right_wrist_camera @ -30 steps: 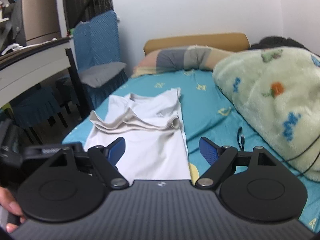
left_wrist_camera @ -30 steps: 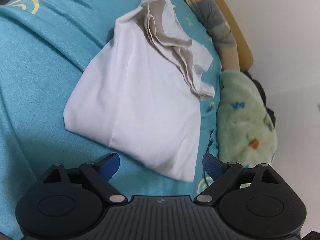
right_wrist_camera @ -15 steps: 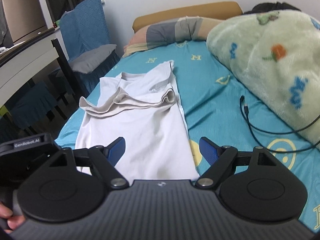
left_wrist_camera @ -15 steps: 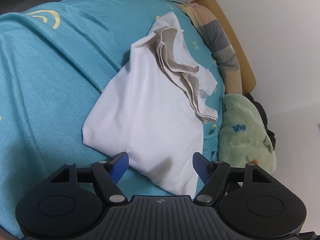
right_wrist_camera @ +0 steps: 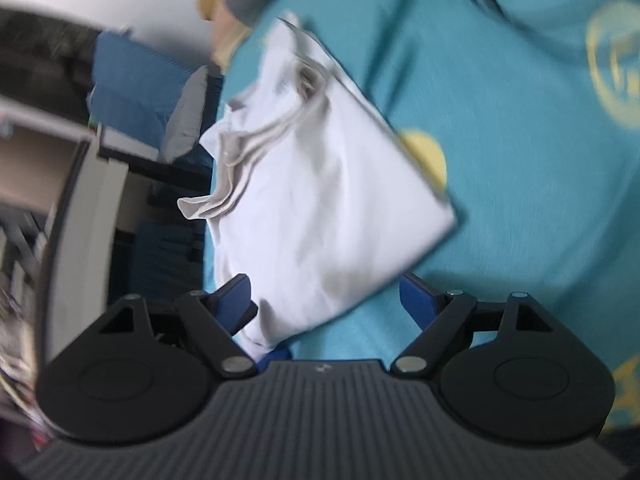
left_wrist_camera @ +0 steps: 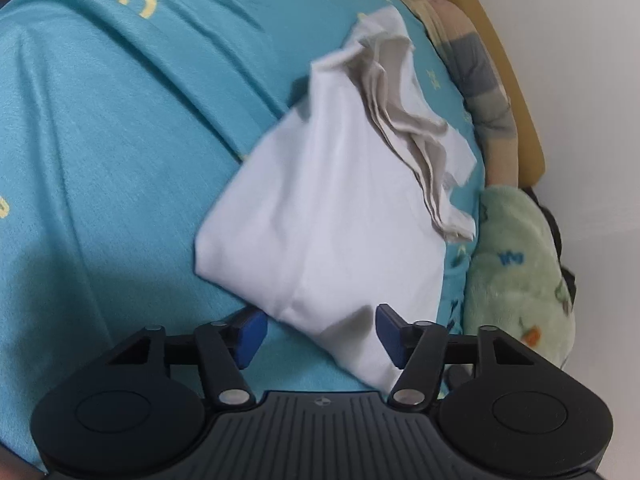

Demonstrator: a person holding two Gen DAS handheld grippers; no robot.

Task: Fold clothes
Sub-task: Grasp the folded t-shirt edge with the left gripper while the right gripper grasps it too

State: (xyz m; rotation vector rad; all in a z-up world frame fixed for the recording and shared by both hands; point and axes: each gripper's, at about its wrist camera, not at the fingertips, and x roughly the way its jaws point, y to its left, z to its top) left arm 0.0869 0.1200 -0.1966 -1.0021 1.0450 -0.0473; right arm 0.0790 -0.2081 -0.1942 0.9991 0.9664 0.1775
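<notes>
Both grippers' jaws wide apart, straddling white shirt (left_wrist_camera: 328, 216) hem corners.

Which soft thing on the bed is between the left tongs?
The white shirt: its near corner lies between the open left tongs. The green blanket sits off right.

Left gripper (left_wrist_camera: 318, 334) jaws wide apart, angled downward. Right gripper (right_wrist_camera: 326, 304) jaws wide apart, rolled sideways.
</notes>
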